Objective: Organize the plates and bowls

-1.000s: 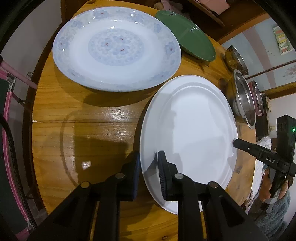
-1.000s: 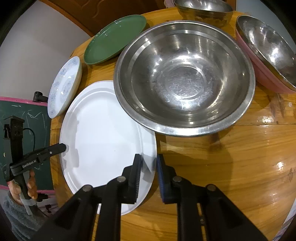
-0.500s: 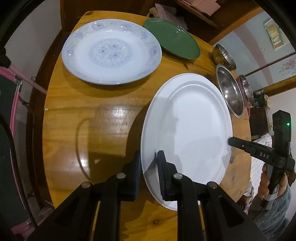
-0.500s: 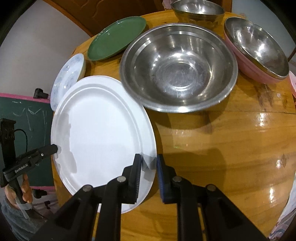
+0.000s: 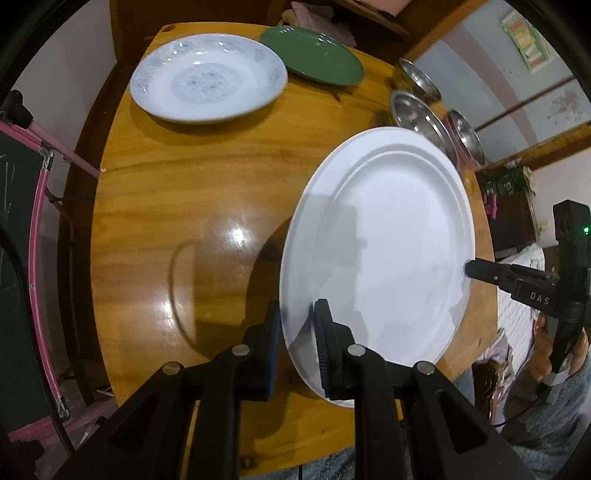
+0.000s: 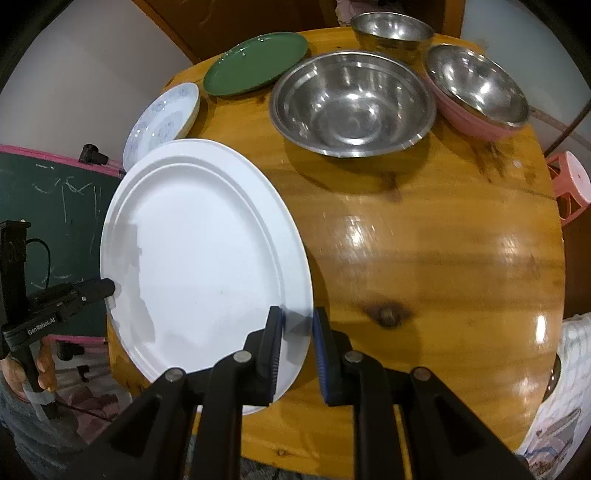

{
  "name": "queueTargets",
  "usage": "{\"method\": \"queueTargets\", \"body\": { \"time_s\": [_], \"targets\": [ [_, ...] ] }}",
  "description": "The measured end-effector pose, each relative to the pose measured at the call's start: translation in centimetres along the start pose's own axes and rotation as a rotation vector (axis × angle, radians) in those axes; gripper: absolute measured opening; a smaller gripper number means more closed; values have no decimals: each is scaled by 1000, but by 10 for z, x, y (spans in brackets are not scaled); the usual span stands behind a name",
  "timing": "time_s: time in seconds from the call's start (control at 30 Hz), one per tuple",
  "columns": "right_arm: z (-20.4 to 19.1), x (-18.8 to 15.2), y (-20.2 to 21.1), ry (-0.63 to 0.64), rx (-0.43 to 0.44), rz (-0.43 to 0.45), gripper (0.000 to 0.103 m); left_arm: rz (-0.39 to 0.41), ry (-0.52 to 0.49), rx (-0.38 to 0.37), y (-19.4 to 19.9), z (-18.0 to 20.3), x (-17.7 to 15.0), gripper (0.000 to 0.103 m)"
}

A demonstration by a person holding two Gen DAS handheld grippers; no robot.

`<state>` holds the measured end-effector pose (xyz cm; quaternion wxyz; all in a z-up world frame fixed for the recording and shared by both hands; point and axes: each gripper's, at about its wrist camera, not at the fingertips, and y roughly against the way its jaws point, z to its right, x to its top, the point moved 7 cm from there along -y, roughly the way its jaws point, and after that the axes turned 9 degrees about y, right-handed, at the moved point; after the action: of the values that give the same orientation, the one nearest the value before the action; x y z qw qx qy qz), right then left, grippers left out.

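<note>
A large white oval plate [image 5: 384,240] [image 6: 199,254] hangs above the round wooden table [image 5: 177,192], held at both ends. My left gripper [image 5: 297,325] is shut on its near rim in the left wrist view. My right gripper [image 6: 297,326] is shut on the opposite rim, and it shows as a black tip [image 5: 476,267] at the plate's right edge. The left gripper appears in the right wrist view as a black tip [image 6: 107,286] on the plate's left edge. A blue-patterned plate [image 5: 208,75] and a green plate [image 5: 314,55] lie at the far side.
A large steel bowl [image 6: 352,101], a smaller steel bowl [image 6: 391,33] and a steel bowl nested in a pink one [image 6: 476,85] stand at the back right. A green chalkboard with a pink frame [image 6: 55,206] stands left of the table. A pink stool [image 6: 570,184] is at the right.
Both grippers have lifted the white plate off the table and carried it away from the bowls; the table and the other dishes now look smaller and farther below.
</note>
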<state>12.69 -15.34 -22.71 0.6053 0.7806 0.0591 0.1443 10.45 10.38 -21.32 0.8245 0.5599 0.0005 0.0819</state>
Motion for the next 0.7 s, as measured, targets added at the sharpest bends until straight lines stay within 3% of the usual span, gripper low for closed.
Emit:
{"method": "queueTargets", "body": {
  "time_s": [0.37, 0.7],
  "targets": [
    [11, -57, -14, -26, 3, -53, 17, -85, 18, 7, -32, 1, -41, 16],
    [19, -68, -32, -62, 15, -81, 17, -114, 30, 29, -57, -7, -53, 16]
  ]
}}
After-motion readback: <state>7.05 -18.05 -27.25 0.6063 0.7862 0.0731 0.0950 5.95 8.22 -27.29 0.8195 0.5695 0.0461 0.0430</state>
